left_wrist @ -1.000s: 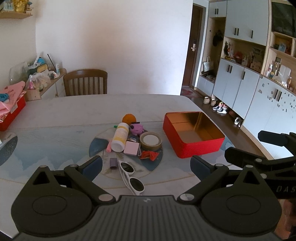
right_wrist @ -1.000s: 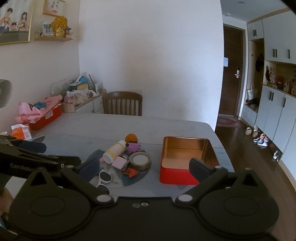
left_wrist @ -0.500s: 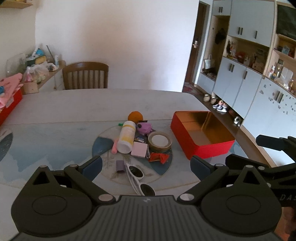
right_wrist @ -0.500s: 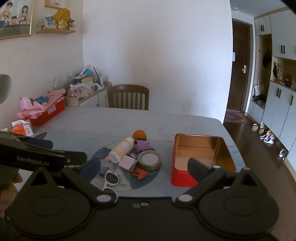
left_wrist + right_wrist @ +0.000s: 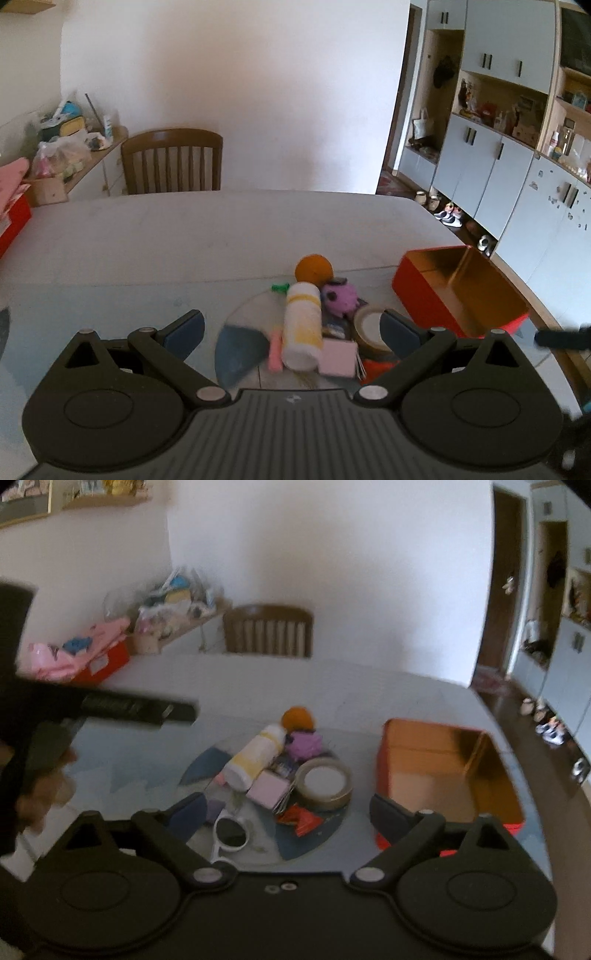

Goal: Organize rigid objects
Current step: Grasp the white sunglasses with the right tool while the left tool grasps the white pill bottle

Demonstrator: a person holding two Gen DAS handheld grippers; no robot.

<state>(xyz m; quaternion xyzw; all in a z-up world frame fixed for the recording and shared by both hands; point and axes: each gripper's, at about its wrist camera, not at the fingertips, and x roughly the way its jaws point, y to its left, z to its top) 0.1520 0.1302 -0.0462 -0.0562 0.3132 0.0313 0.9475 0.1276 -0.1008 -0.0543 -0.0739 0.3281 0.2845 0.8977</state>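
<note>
A pile of small objects lies on the table: a white and yellow bottle (image 5: 302,325), an orange (image 5: 313,268), a purple toy (image 5: 339,297), a tape roll (image 5: 323,783), a pink box (image 5: 337,357), a red wrapper (image 5: 300,819) and white sunglasses (image 5: 229,835). An open red tin (image 5: 461,291) with a gold inside stands to their right and also shows in the right wrist view (image 5: 443,775). My left gripper (image 5: 291,326) is open just before the pile. My right gripper (image 5: 288,812) is open and empty above the pile's near edge.
A wooden chair (image 5: 171,160) stands at the table's far side. A red box with pink cloth (image 5: 85,653) sits at the far left. A cluttered sideboard (image 5: 70,144) is on the left, cabinets (image 5: 509,155) on the right.
Both grippers have moved forward and down toward the pile, which now looks larger and nearer. Both stay open and empty.
</note>
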